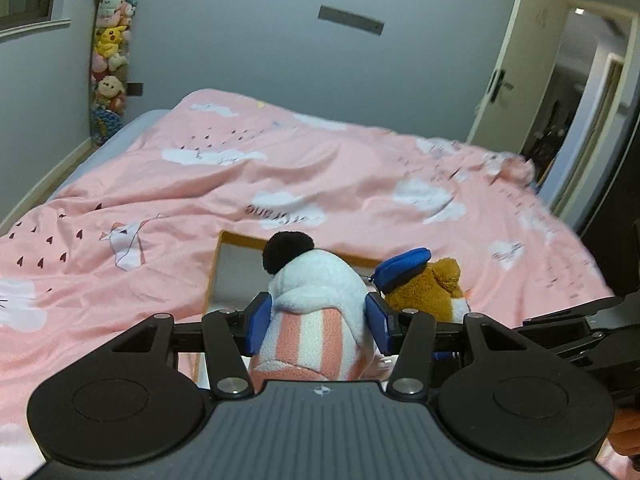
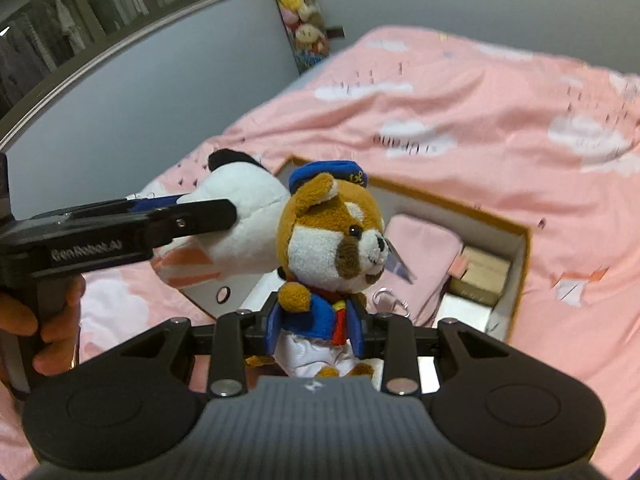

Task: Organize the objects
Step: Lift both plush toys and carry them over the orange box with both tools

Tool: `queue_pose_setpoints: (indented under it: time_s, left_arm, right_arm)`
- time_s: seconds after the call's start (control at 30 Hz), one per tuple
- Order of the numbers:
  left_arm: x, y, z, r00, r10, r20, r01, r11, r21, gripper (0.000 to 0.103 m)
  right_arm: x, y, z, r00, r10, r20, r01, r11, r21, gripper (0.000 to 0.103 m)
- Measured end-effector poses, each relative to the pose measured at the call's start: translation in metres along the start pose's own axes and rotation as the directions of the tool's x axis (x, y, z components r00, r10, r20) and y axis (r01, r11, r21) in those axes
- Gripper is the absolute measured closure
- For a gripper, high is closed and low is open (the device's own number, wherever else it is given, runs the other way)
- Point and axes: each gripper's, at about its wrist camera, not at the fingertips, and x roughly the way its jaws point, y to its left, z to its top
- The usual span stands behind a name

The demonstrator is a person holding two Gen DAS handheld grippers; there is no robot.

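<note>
My left gripper (image 1: 318, 322) is shut on a white plush toy (image 1: 316, 300) with black ears and a pink-and-white striped body. It also shows in the right wrist view (image 2: 244, 216), held by the left gripper (image 2: 208, 210). My right gripper (image 2: 316, 330) is shut on a brown dog plush (image 2: 332, 240) with a blue sailor cap and jacket, seen in the left wrist view (image 1: 424, 284) too. Both toys hang side by side above an open cardboard box (image 2: 520, 248) on the bed.
The box (image 1: 224, 256) holds a pink pouch (image 2: 420, 256) and a small beige carton (image 2: 480, 276). A pink cloud-print duvet (image 1: 280, 172) covers the bed. A hanging net of plush toys (image 1: 110, 56) is in the far corner. An open door (image 1: 516, 68) is at the right.
</note>
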Motion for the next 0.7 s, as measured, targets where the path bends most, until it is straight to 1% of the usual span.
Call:
queue_pose_setpoints:
  time_s: [0.07, 0.13, 0.23, 0.3, 0.43, 0.57, 0.63, 0.7]
  left_arm:
    - [0.006, 0.003, -0.004, 1.0, 0.014, -0.019, -0.014, 1.0, -0.002, 0.045]
    - [0.014, 0.006, -0.007, 0.998, 0.044, -0.034, -0.044, 0.999, 0.014, 0.045]
    - [0.019, 0.007, -0.013, 0.996, 0.081, -0.047, -0.079, 0.996, 0.05, 0.045]
    - [0.023, 0.006, -0.017, 0.993, 0.111, -0.052, -0.106, 0.991, 0.079, 0.045]
    - [0.026, 0.003, -0.022, 0.982, 0.187, -0.033, -0.18, 0.974, 0.14, 0.045]
    - [0.029, 0.007, -0.027, 0.982, 0.181, -0.046, -0.173, 0.975, 0.139, 0.045]
    - [0.032, 0.006, -0.028, 0.983, 0.172, -0.059, -0.163, 0.977, 0.139, 0.045]
    - [0.035, 0.004, -0.03, 0.983, 0.171, -0.065, -0.16, 0.977, 0.141, 0.045]
  right_arm:
    - [0.017, -0.008, 0.001, 0.999, 0.024, -0.026, -0.023, 0.999, 0.041, 0.068]
    - [0.034, -0.016, 0.001, 0.998, 0.051, -0.047, -0.047, 0.995, 0.089, 0.068]
    - [0.059, -0.027, -0.001, 0.99, 0.117, -0.08, -0.103, 0.98, 0.168, 0.068]
    - [0.073, -0.033, -0.001, 0.981, 0.168, -0.098, -0.144, 0.966, 0.215, 0.068]
    - [0.095, -0.029, 0.003, 0.971, 0.2, -0.13, -0.167, 0.959, 0.227, 0.069]
    - [0.112, -0.031, 0.005, 0.957, 0.242, -0.16, -0.202, 0.952, 0.232, 0.069]
    - [0.116, -0.035, 0.005, 0.96, 0.23, -0.163, -0.19, 0.955, 0.228, 0.069]
    - [0.118, -0.038, 0.005, 0.965, 0.202, -0.167, -0.159, 0.957, 0.241, 0.069]
